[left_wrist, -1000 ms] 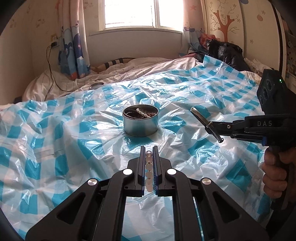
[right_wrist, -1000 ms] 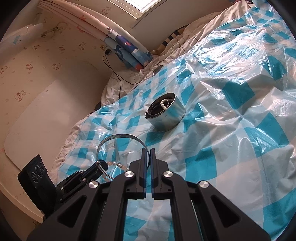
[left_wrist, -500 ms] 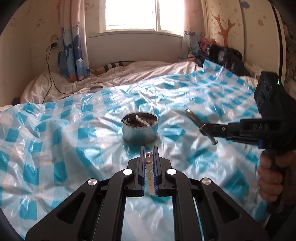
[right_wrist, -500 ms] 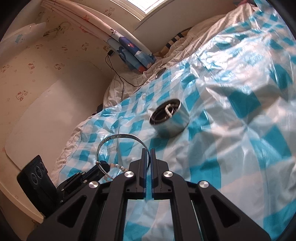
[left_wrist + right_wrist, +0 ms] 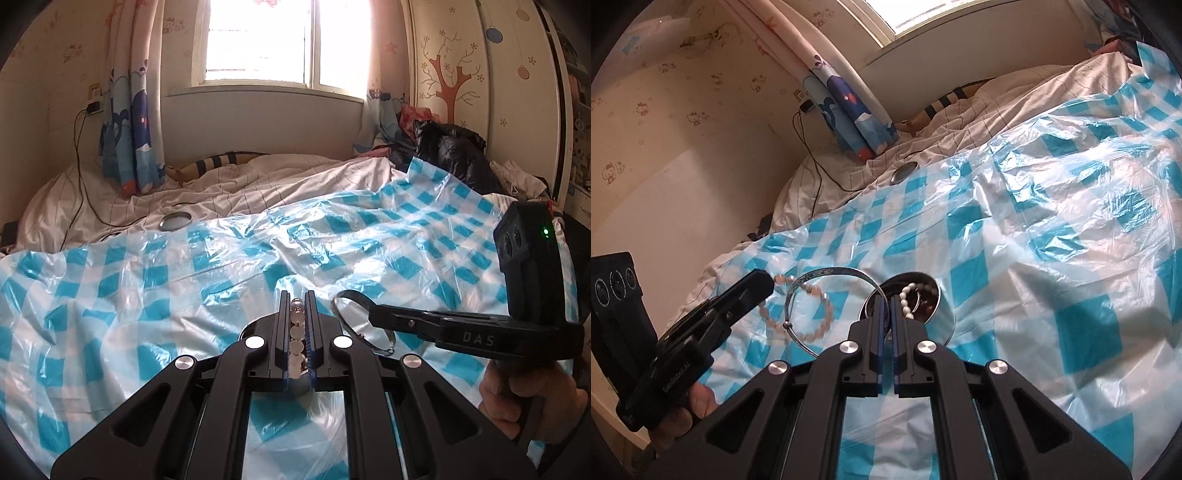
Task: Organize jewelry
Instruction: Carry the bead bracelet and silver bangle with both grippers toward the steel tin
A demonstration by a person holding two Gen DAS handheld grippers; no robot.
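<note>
My left gripper (image 5: 296, 301) is shut on a pale pink bead bracelet (image 5: 297, 334), which hangs as a loop in the right wrist view (image 5: 816, 293). My right gripper (image 5: 886, 299) is shut on a thin silver bangle (image 5: 834, 274), also seen in the left wrist view (image 5: 352, 297). A round metal tin (image 5: 934, 308) sits on the blue-checked plastic sheet just beyond the right fingertips, holding a white pearl strand (image 5: 908, 295) and dark pieces. In the left wrist view the tin is almost hidden under the left fingers. Both grippers hover close above the tin.
The blue-checked plastic sheet (image 5: 184, 280) covers a bed with a white striped duvet (image 5: 258, 177). The tin's lid (image 5: 176, 221) lies on the duvet at the far left. A black bag (image 5: 450, 147) and clothes sit at the far right. A charger cable (image 5: 79, 177) runs down the left wall.
Both grippers have moved forward to the tin, which now lies right beneath the fingertips. The right gripper has swung in beside the left, bringing the bangle close.
</note>
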